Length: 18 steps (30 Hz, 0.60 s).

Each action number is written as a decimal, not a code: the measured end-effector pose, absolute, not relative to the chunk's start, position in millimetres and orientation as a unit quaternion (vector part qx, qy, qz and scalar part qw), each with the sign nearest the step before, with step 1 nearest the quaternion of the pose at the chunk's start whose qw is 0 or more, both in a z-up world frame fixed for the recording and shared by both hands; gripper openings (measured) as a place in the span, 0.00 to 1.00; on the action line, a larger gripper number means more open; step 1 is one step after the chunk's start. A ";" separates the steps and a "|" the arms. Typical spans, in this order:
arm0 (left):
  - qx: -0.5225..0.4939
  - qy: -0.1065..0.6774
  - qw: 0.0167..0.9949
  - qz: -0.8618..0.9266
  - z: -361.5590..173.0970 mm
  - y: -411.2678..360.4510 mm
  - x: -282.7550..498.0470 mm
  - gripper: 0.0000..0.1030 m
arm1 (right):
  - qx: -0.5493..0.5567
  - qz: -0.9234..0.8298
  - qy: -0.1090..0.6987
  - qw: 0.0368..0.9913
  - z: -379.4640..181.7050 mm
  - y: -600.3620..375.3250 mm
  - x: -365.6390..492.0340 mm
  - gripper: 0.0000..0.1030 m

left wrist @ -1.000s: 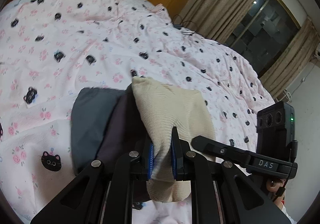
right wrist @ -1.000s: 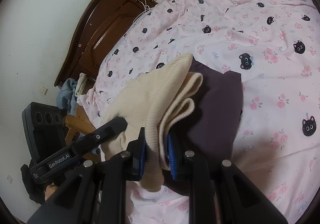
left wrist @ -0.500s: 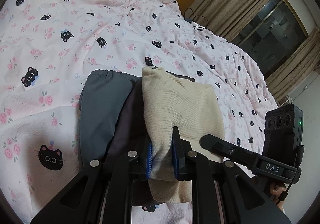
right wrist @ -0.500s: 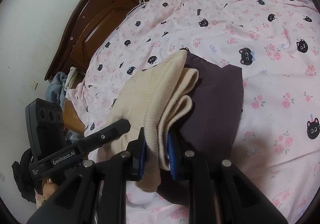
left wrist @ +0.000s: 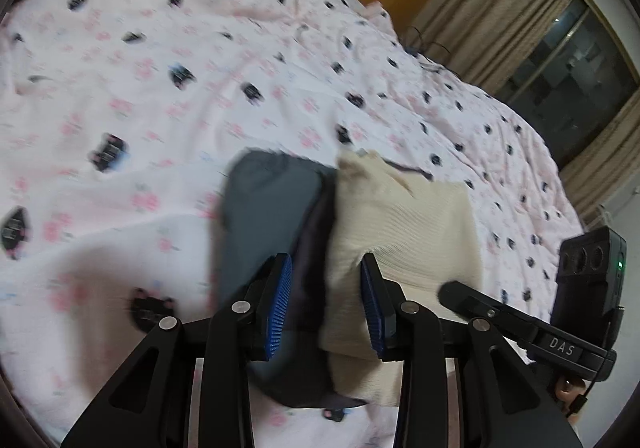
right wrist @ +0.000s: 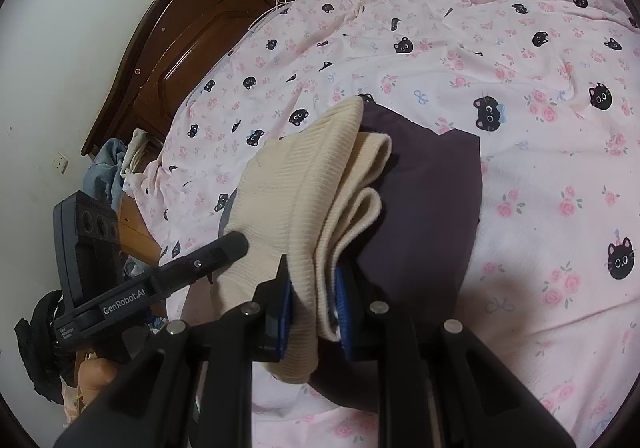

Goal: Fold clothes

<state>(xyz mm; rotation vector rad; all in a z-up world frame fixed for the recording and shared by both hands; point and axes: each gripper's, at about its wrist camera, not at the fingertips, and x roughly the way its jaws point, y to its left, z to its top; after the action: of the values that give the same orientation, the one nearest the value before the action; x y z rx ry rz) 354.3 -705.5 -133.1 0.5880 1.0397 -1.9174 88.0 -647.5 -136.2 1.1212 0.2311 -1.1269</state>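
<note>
On the pink cat-print bedspread (right wrist: 540,60), a folded cream ribbed sweater (right wrist: 320,176) sits atop a dark purple garment (right wrist: 424,192) and a grey-blue one (left wrist: 268,216).

Its near edge is clenched in the right gripper (right wrist: 314,308), while the left gripper (left wrist: 326,304) is opening, its blue pads (left wrist: 278,300) clear of the cloth between them. To finish well, I'd say both tongs should let go low and back straight out, so the fold stays square on the stack.
</note>
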 end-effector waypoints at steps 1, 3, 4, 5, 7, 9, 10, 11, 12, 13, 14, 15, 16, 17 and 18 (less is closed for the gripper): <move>0.235 0.407 0.444 -0.763 -129.1 -704.4 359.2 0.30 | 0.502 -0.506 0.103 0.694 -135.8 -647.2 87.9 0.20; 0.231 0.390 0.476 -0.753 -121.7 -702.3 370.7 0.30 | 0.502 -0.511 0.103 0.690 -135.3 -646.5 86.7 0.20; 0.216 0.398 0.471 -0.757 -118.9 -701.5 377.9 0.30 | 0.502 -0.513 0.102 0.689 -135.2 -645.9 85.6 0.20; 0.199 0.406 0.465 -0.761 -116.2 -700.8 385.3 0.30 | 0.502 -0.513 0.102 0.688 -135.1 -645.1 84.6 0.20; 0.165 0.422 0.452 -0.768 -110.7 -699.3 399.9 0.30 | 0.503 -0.514 0.101 0.687 -134.9 -643.6 82.8 0.21; 0.153 0.428 0.429 -0.781 -106.4 -696.1 401.6 0.30 | 0.502 -0.516 0.101 0.687 -133.5 -642.7 82.7 0.24; 0.152 0.427 0.413 -0.790 -104.0 -693.7 397.7 0.30 | 0.501 -0.518 0.101 0.686 -132.5 -642.3 82.6 0.24; 0.153 0.429 0.392 -0.799 -102.9 -691.3 391.9 0.30 | 0.501 -0.519 0.100 0.685 -131.6 -642.2 82.8 0.24; 0.155 0.430 0.371 -0.808 -102.0 -689.0 385.9 0.30 | 0.500 -0.520 0.100 0.685 -130.6 -642.0 83.0 0.25; 0.156 0.431 0.350 -0.817 -101.1 -686.6 379.9 0.30 | 0.500 -0.521 0.101 0.684 -129.7 -642.1 83.3 0.25; 0.160 0.430 0.332 -0.824 -100.1 -683.3 373.8 0.30 | 0.500 -0.521 0.103 0.684 -128.9 -642.2 83.6 0.25; 0.169 0.425 0.323 -0.828 -100.3 -680.4 366.4 0.30 | 0.500 -0.522 0.104 0.684 -127.9 -642.1 83.6 0.26; 0.179 0.421 0.315 -0.832 -100.7 -677.6 358.8 0.30 | 0.499 -0.523 0.105 0.683 -127.0 -642.0 83.6 0.28; 0.188 0.416 0.306 -0.835 -101.1 -674.7 351.2 0.30 | 0.498 -0.525 0.106 0.683 -125.8 -641.5 83.2 0.29; 0.200 0.412 0.302 -0.836 -102.9 -673.0 344.5 0.30 | 0.496 -0.527 0.107 0.682 -124.5 -641.0 82.8 0.29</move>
<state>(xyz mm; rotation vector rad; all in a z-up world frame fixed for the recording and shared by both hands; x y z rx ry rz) 344.5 -673.0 -102.9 0.5302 1.0937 -2.2170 82.8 -641.0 -124.5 1.1131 0.2398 -1.1819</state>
